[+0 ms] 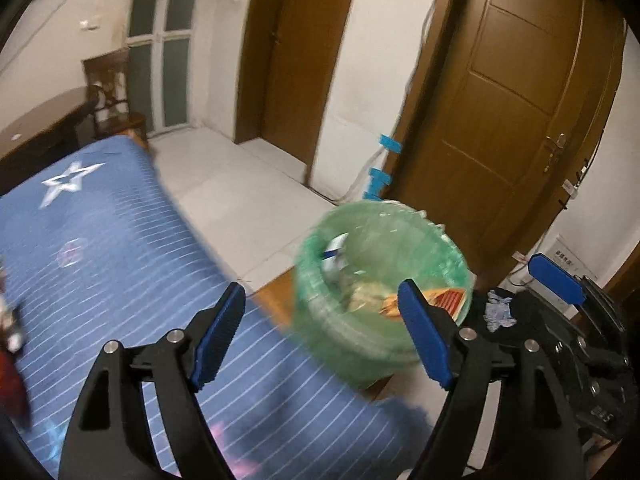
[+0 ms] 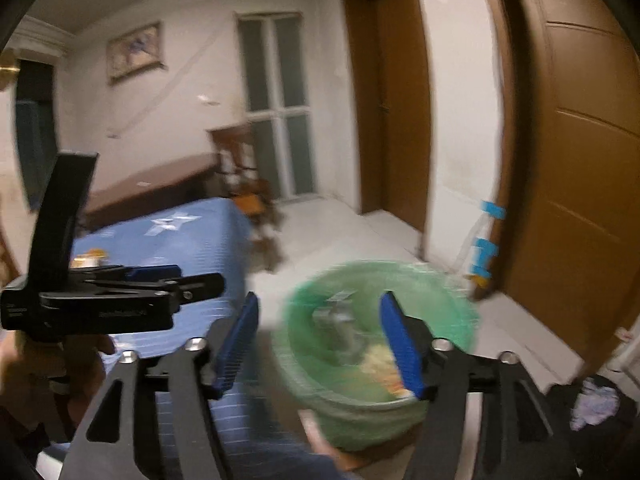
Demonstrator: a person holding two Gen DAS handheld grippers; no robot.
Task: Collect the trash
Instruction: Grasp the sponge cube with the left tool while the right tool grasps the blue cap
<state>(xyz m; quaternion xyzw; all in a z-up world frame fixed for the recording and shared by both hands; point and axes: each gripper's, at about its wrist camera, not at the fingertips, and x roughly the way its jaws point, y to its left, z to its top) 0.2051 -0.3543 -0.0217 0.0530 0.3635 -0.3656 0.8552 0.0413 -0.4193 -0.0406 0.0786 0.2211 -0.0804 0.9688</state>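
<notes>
You hold both tools angled downward, left tool [image 1: 322, 334] and right tool [image 2: 318, 344] spread empty, above the upright green-lined trash bin [image 1: 384, 280] beside the bed [image 1: 120, 248].

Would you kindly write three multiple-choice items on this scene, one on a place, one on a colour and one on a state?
1. Where does the bin stand?
A. on the bed
B. on the floor beside the bed
C. on the chair

2. What colour is the bin's liner?
A. green
B. black
C. red

3. How do the jaws of the left gripper stand?
A. shut on a wrapper
B. shut on nothing
C. open with nothing between the pads

Key: 1 B, the bin sits past the edge of the blue bed; 2 A, the bag over its rim is green; 3 C, the blue pads stand wide apart.
</notes>
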